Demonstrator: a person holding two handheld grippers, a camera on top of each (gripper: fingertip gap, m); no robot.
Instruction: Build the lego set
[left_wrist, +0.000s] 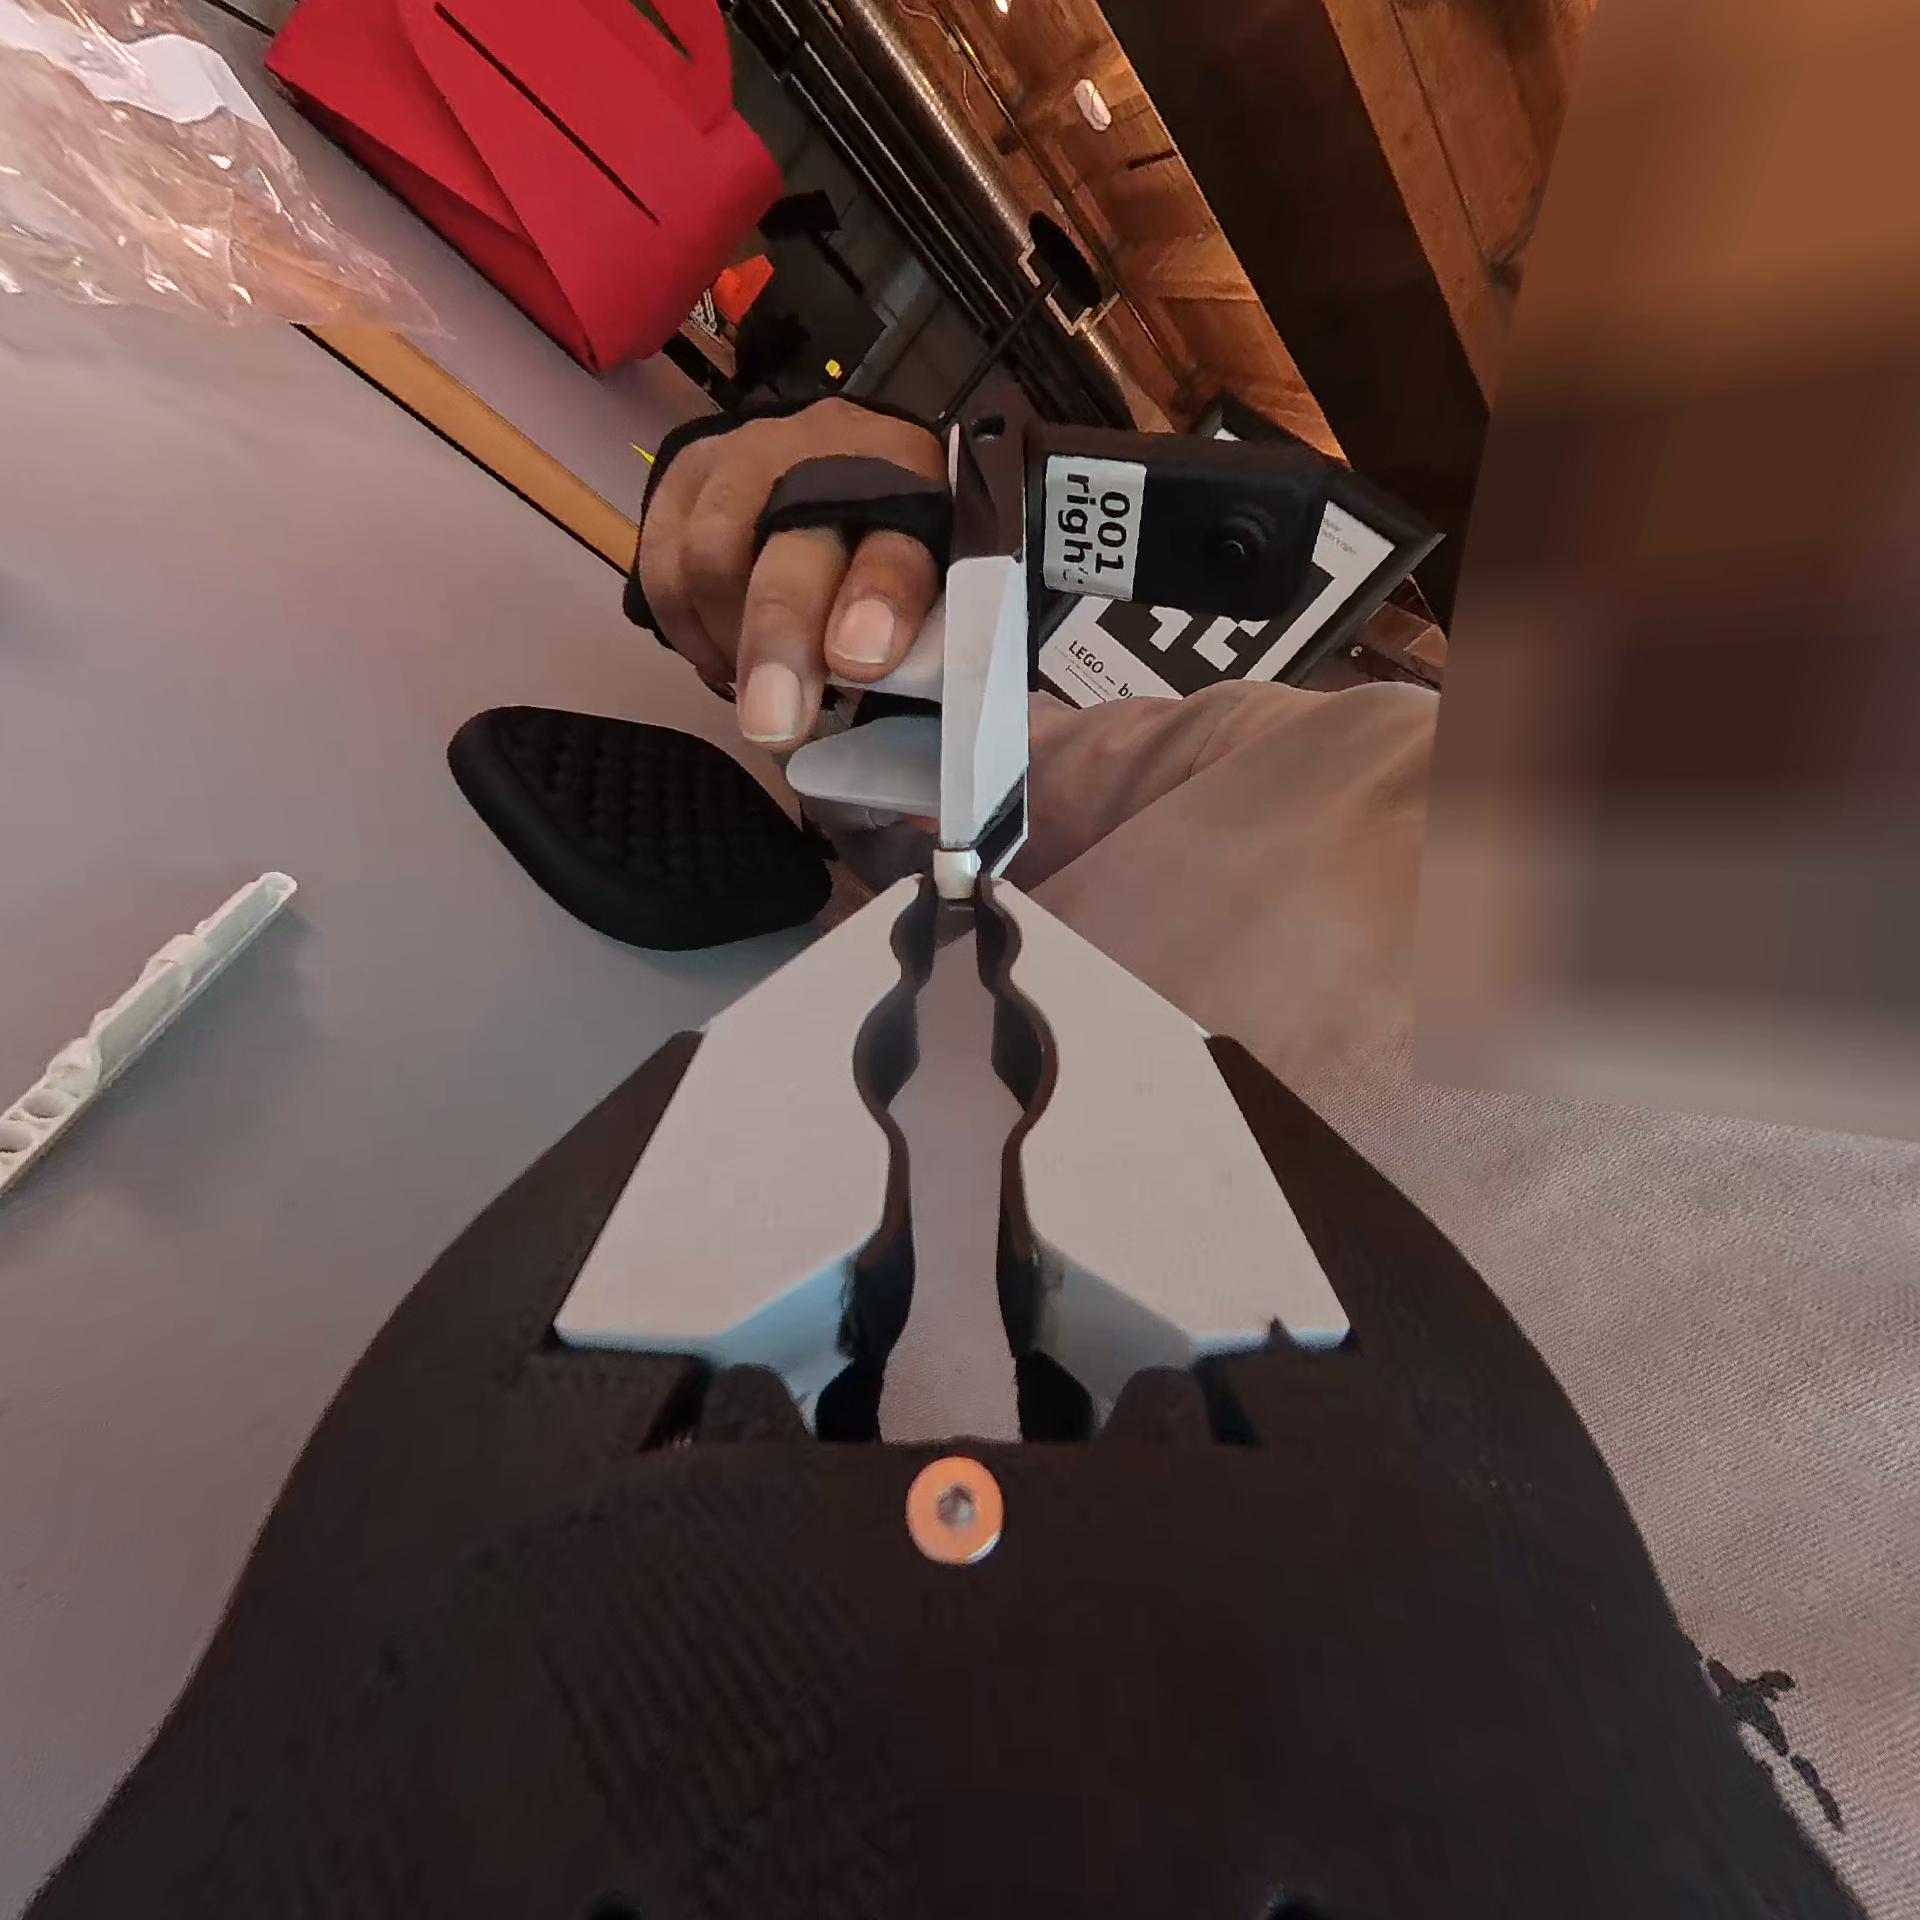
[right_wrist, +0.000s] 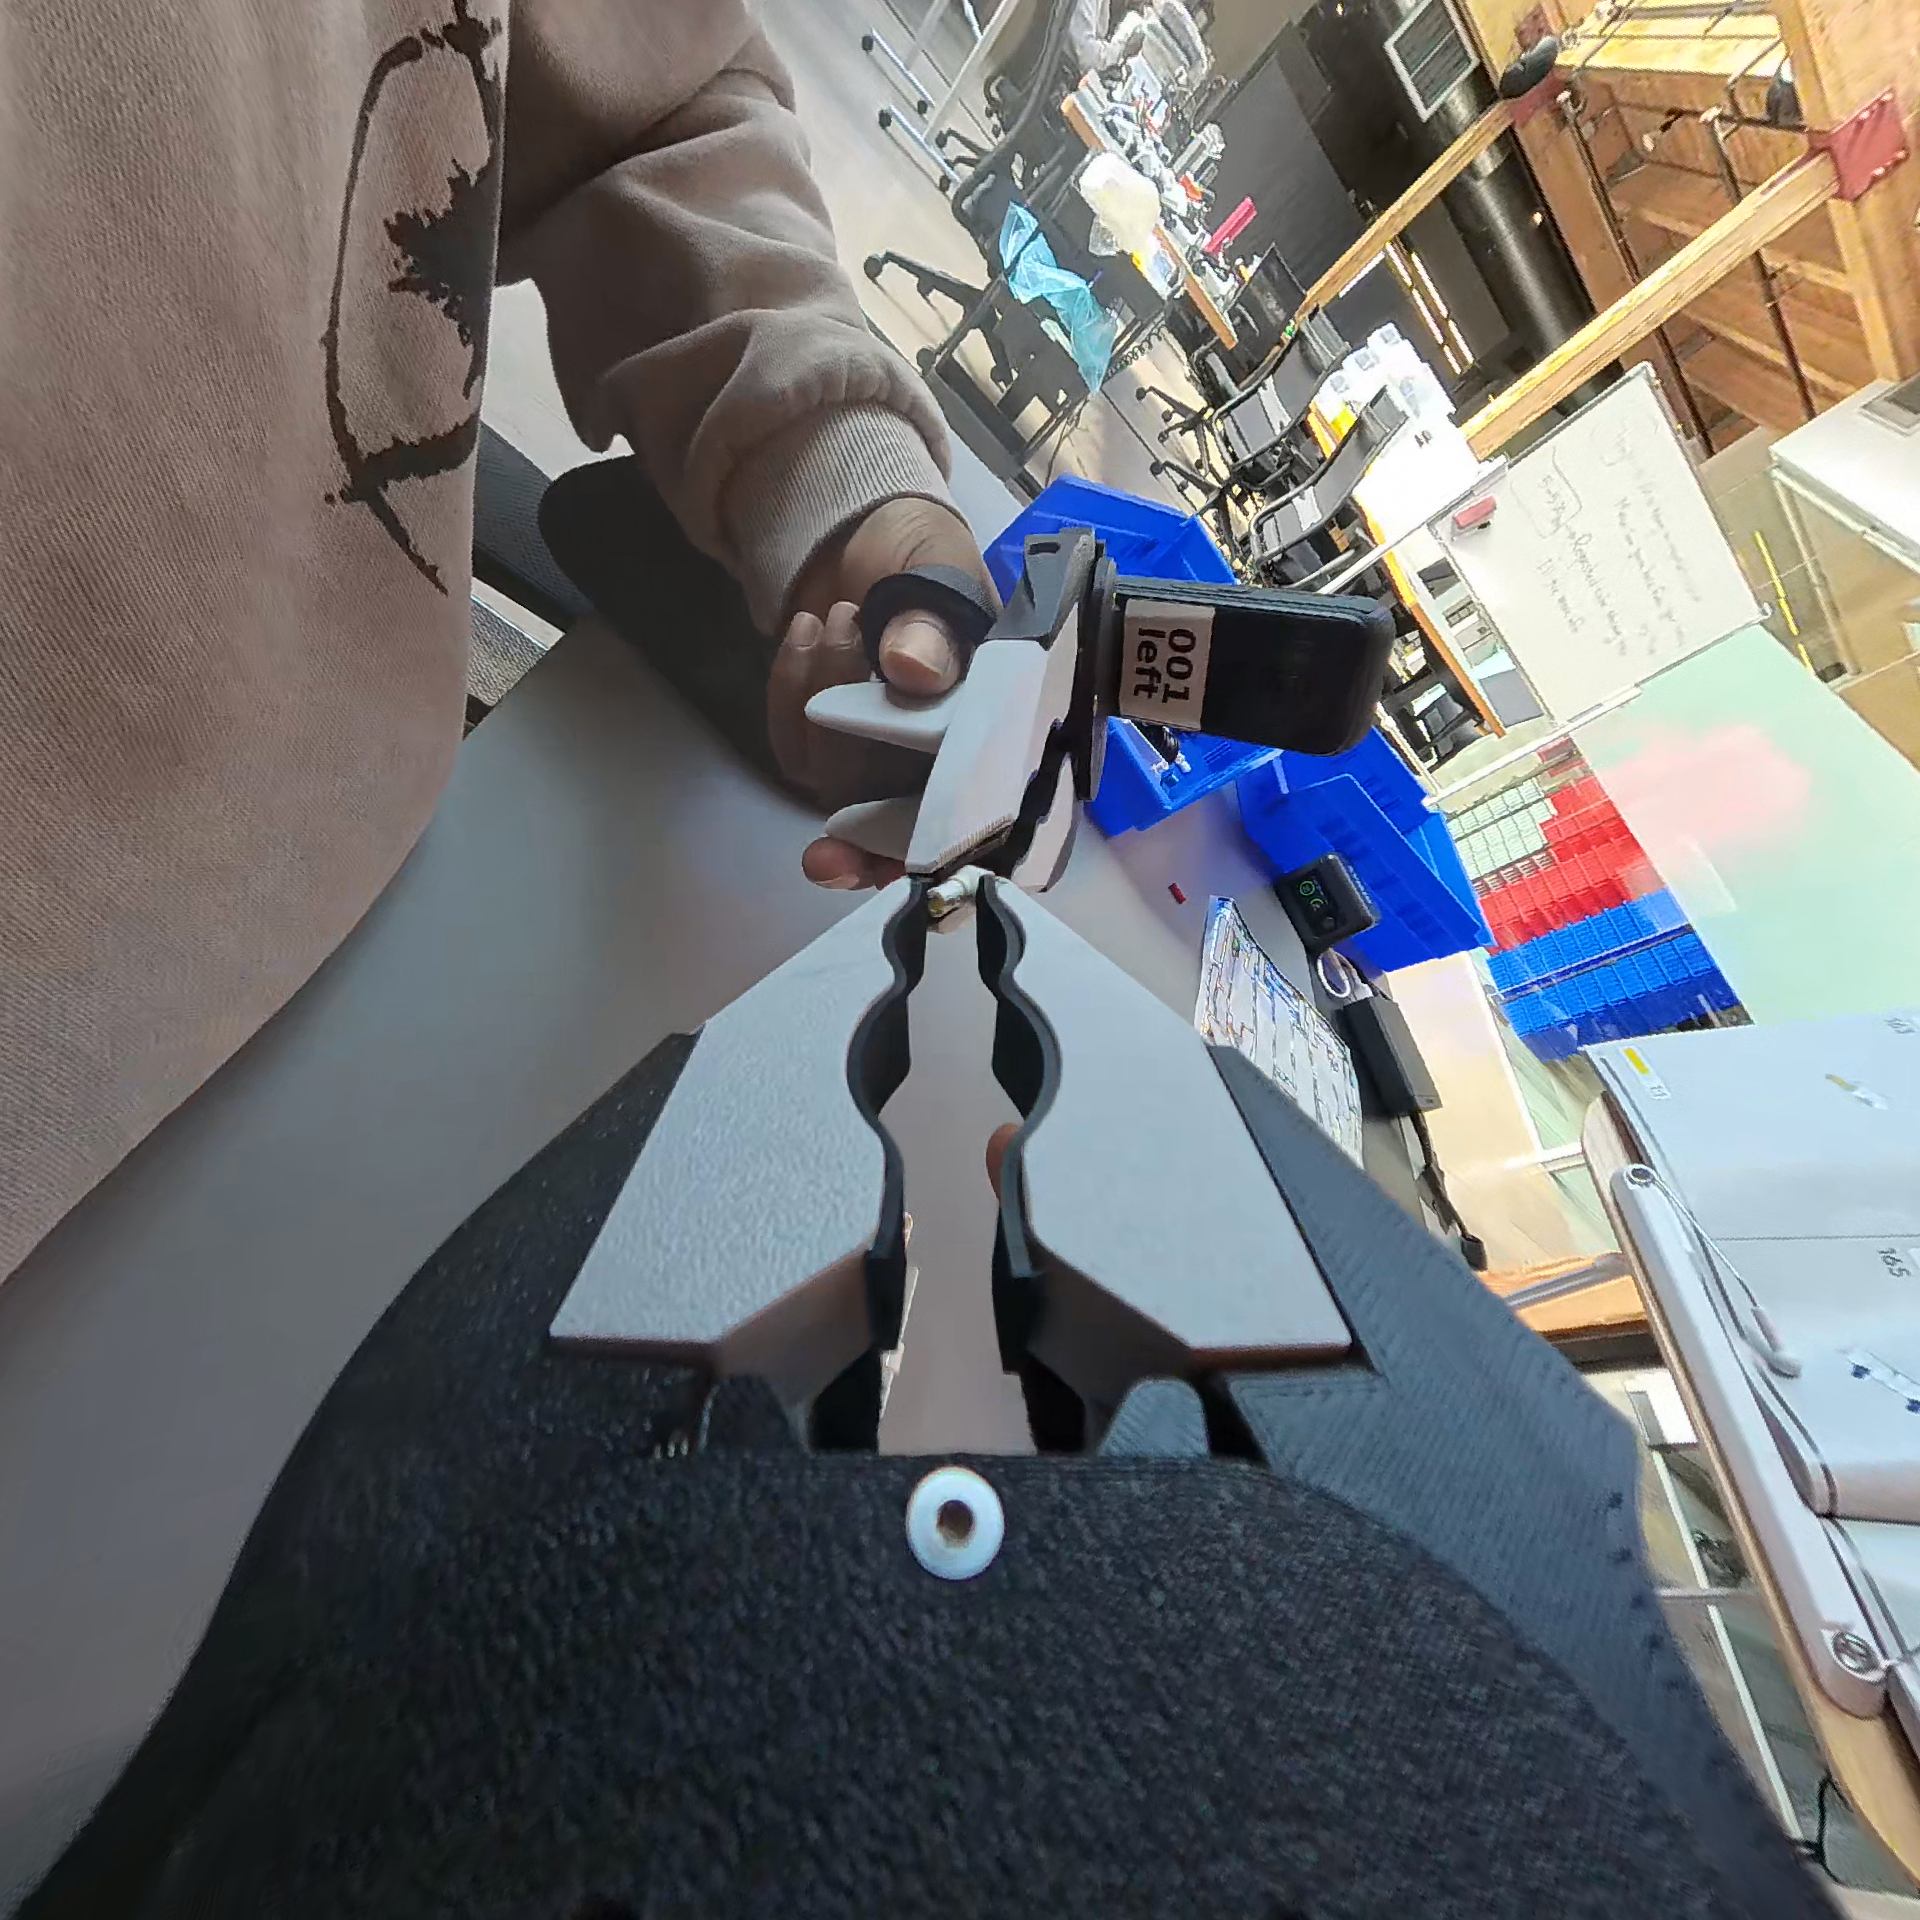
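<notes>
My two grippers meet tip to tip above the grey table (left_wrist: 312, 644). In the left wrist view my left gripper (left_wrist: 953, 902) is nearly shut, with a small pale piece pinched at its tips. The right gripper (left_wrist: 961, 847) comes down from above, shut on a small white lego piece (left_wrist: 956, 871) that touches my left tips. In the right wrist view my right gripper (right_wrist: 951, 894) is shut on the small white lego piece (right_wrist: 954, 894), and the left gripper (right_wrist: 966, 860) presses against it from above. How the pieces join is hidden by the fingertips.
A long white lego beam (left_wrist: 135, 1039) lies on the table at left. A black mesh pad (left_wrist: 634, 831), a clear plastic bag (left_wrist: 156, 177) and a red box (left_wrist: 540, 156) lie beyond. Blue bins (right_wrist: 1351, 831), an instruction sheet (right_wrist: 1268, 1008) and a white binder (right_wrist: 1766, 1195) are at right. Only a small space, under 4 cm, lies between the two pairs of fingers.
</notes>
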